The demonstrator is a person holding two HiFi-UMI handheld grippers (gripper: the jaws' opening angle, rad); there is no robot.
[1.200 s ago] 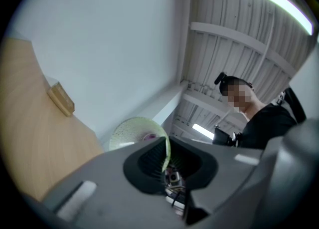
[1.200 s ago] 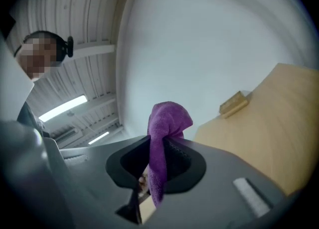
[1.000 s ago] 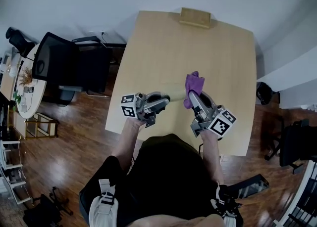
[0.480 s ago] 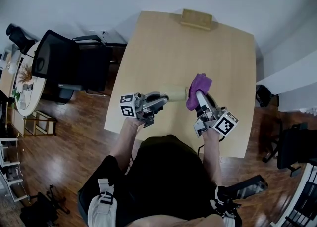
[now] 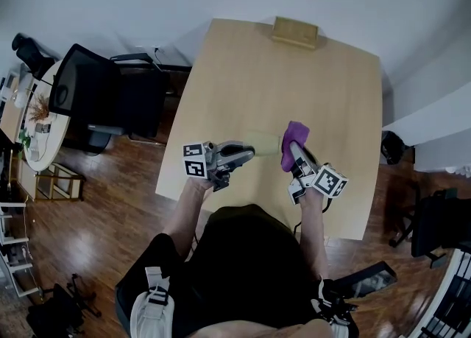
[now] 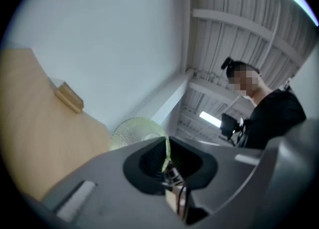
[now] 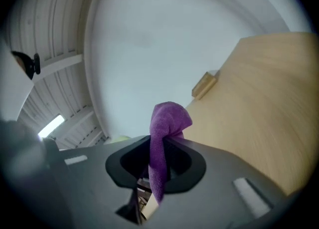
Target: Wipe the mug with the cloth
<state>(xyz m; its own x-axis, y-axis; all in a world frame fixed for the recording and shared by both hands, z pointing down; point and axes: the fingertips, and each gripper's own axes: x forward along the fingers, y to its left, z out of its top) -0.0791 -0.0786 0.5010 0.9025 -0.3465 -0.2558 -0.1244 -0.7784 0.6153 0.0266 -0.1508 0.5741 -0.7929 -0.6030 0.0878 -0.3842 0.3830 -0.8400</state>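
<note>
Head view: my left gripper (image 5: 249,155) pinches the mug (image 5: 263,141) by its rim. My right gripper (image 5: 291,154) clamps the cloth (image 5: 294,138) just beside it, near the table's (image 5: 243,71) front edge. Bare tabletop runs to a block (image 5: 295,32) at the far edge.

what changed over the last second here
The right gripper, shut on the purple cloth, moved down the head view toward the person, carrying the cloth along beside the pale green glass mug. Nothing was taken or let go. The left gripper keeps its grip on the mug's rim, roughly in place.
</note>
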